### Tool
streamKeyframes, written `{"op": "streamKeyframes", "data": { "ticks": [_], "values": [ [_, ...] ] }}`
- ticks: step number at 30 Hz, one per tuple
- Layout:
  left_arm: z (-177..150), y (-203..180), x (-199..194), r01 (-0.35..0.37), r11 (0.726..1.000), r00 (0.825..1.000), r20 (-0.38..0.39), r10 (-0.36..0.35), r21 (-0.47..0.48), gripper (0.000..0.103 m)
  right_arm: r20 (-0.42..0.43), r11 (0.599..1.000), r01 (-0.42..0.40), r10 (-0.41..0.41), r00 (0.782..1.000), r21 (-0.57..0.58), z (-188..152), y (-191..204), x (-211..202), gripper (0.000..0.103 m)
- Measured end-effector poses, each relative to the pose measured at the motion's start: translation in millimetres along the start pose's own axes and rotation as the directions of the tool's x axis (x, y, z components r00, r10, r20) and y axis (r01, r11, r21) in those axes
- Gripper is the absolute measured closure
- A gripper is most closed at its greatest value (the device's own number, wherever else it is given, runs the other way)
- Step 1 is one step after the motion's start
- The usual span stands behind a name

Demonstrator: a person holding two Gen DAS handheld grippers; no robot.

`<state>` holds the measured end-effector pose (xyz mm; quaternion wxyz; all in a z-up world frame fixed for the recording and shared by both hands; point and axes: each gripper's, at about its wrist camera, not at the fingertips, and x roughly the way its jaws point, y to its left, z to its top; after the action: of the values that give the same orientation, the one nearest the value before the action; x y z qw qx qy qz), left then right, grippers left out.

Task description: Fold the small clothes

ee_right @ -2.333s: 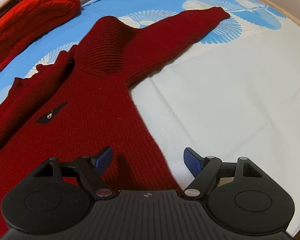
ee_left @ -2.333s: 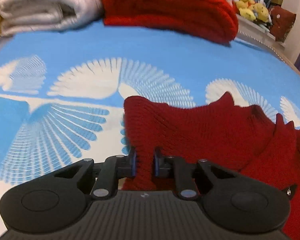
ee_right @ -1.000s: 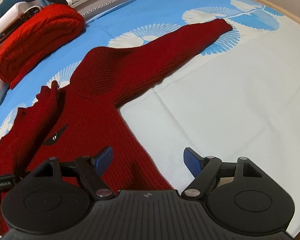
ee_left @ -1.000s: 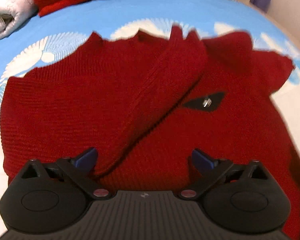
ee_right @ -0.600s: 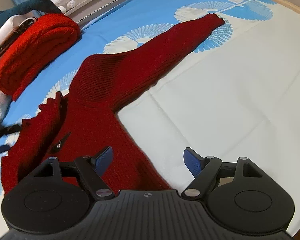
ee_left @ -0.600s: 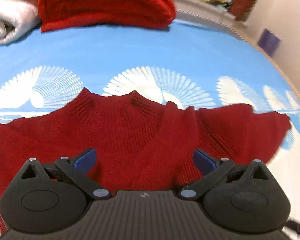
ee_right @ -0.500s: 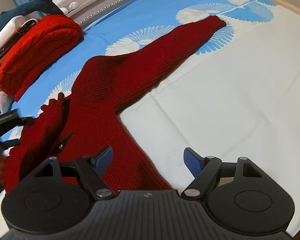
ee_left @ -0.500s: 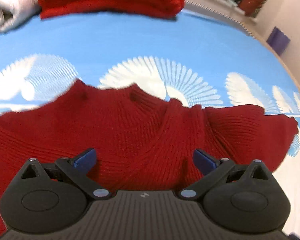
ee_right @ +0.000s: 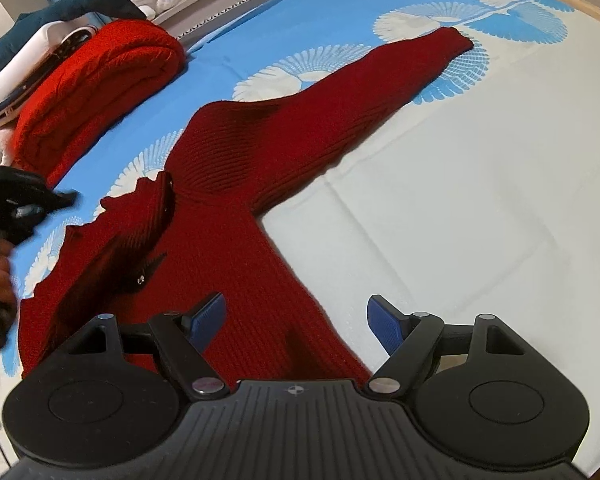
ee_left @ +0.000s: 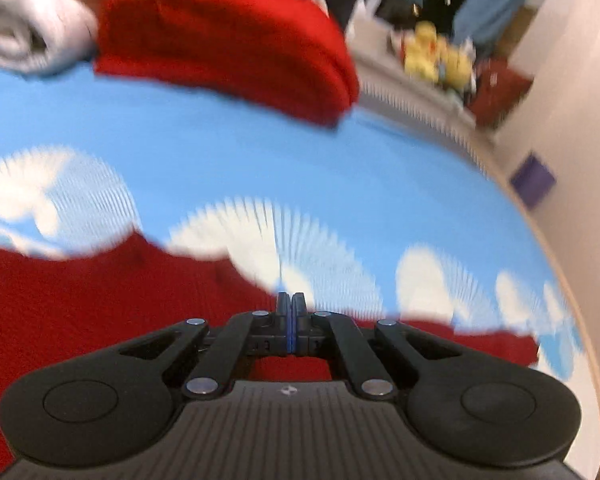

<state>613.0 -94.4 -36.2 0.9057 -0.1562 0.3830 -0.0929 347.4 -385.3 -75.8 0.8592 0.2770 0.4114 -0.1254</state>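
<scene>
Two handheld grippers work over a dark red knit sweater (ee_right: 236,216) spread on a bed whose blue bedspread (ee_right: 300,20) carries white fan-shaped prints. The sweater lies with its body toward the cameras, one sleeve (ee_right: 380,80) stretched out flat toward the far right, its cuff resting on a fan print. The other side of the garment is already folded in over the chest, forming a raised ridge beside the collar, with a small dark tag (ee_right: 148,270) showing next to it.

The right gripper (ee_right: 296,322) hovers low over the sweater's lower edge, its blue-padded jaws spread wide apart, one above the knit and one above the pale sheet (ee_right: 480,220) beside it, gripping nothing. The left gripper (ee_left: 288,320) points across the sweater's upper edge toward the head of the bed; its jaws are pressed together, and no cloth can be seen between them. That view is blurred.

At the far end of the bed sits a folded bright red knit (ee_right: 100,80), touching a pile of folded white cloth (ee_left: 28,36). Beyond them, on a ledge, are yellow plush toys (ee_left: 436,56) and a dark blue shark plush (ee_right: 80,4).
</scene>
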Motion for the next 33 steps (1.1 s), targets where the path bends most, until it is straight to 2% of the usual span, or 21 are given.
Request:
{"op": "streamKeyframes", "data": {
  "ticks": [2, 3, 4, 5, 7, 9, 12, 15, 18, 19, 20, 22, 26, 28, 31, 33],
  "values": [
    [9.6, -2.5, -9.4, -0.022, 0.999, 0.999, 0.029, 0.022, 0.031, 0.102, -0.001, 1.0, -0.006, 0.006, 1.0, 0.014, 0.1, -0.7, -1.1, 0.024],
    [12.3, -3.9, -8.9, -0.018, 0.999, 1.0, 0.018, 0.018, 0.044, 0.097, -0.003, 1.0, -0.011, 0.011, 1.0, 0.02, 0.3, -1.5, -1.5, 0.024],
    [12.0, -3.8, -6.6, 0.003, 0.999, 1.0, -0.016, -0.003, 0.046, 0.077, -0.005, 1.0, -0.016, 0.016, 1.0, 0.024, 0.3, -1.6, -2.0, 0.024],
    [10.5, -3.2, -0.6, 0.029, 0.999, 0.998, -0.062, -0.027, 0.037, 0.044, -0.005, 0.999, -0.02, 0.02, 1.0, 0.026, 0.3, -1.6, -2.5, 0.024],
    [3.3, -2.6, 12.0, 0.059, 0.998, 0.992, -0.113, -0.058, 0.008, 0.014, -0.002, 0.999, -0.026, 0.026, 1.0, 0.021, -0.4, -1.2, -4.2, 0.024],
    [-6.8, -7.1, 24.7, 0.048, 0.999, 0.993, -0.111, -0.045, 0.021, 0.014, 0.004, 1.0, -0.027, 0.027, 1.0, 0.012, -0.9, -1.5, -5.9, 0.024],
    [-24.1, -19.2, 57.7, 0.001, 0.993, 0.986, -0.166, 0.019, 0.117, 0.014, 0.005, 1.0, -0.024, 0.024, 1.0, 0.013, 0.3, -4.9, -6.4, 0.024],
    [-43.4, -27.1, 80.1, -0.036, 0.973, 0.975, -0.206, 0.085, 0.229, 0.014, -0.004, 0.999, -0.021, 0.022, 1.0, 0.025, 1.4, -7.7, -4.8, 0.024],
    [-58.8, -29.9, 97.3, -0.022, 0.959, 0.966, -0.242, 0.093, 0.284, 0.014, -0.018, 0.999, -0.042, 0.043, 0.999, 0.02, 1.5, -5.2, -3.2, 0.024],
    [-61.0, -31.9, 98.7, 0.008, 0.959, 0.967, -0.246, 0.065, 0.282, 0.02, -0.021, 0.999, -0.046, 0.046, 0.999, 0.013, 1.2, -3.6, -2.9, 0.024],
    [-62.5, -32.7, 99.3, 0.029, 0.958, 0.97, -0.238, 0.041, 0.285, 0.046, -0.023, 0.999, -0.049, 0.049, 0.999, 0.006, 0.7, -1.6, -2.4, 0.024],
    [-63.6, -38.0, 95.4, 0.055, 0.946, 0.973, -0.23, 0.021, 0.318, 0.092, -0.027, 0.999, -0.05, 0.05, 0.998, -0.006, -0.4, 1.9, -1.6, 0.023],
    [-55.3, -34.2, 63.1, 0.078, 0.955, 0.981, -0.191, -0.023, 0.285, 0.093, -0.024, 0.999, -0.05, 0.05, 0.998, -0.007, 0.2, 2.3, -2.4, 0.023],
    [-43.2, -30.8, 38.6, 0.055, 0.961, 0.991, -0.135, -0.019, 0.27, 0.093, -0.019, 0.999, -0.047, 0.047, 0.999, -0.002, 0.4, 1.2, -3.5, 0.023],
    [-15.8, -20.4, -6.9, -0.033, 0.977, 0.999, -0.012, 0.037, 0.209, 0.094, -0.014, 0.999, -0.049, 0.049, 0.999, 0.011, 0.7, -0.5, -5.8, 0.023],
    [2.3, -18.4, -42.2, -0.103, 0.982, 0.99, 0.111, 0.086, 0.161, 0.094, -0.012, 0.998, -0.055, 0.056, 0.998, 0.017, 0.5, -0.1, -7.5, 0.023]
  ]
}}
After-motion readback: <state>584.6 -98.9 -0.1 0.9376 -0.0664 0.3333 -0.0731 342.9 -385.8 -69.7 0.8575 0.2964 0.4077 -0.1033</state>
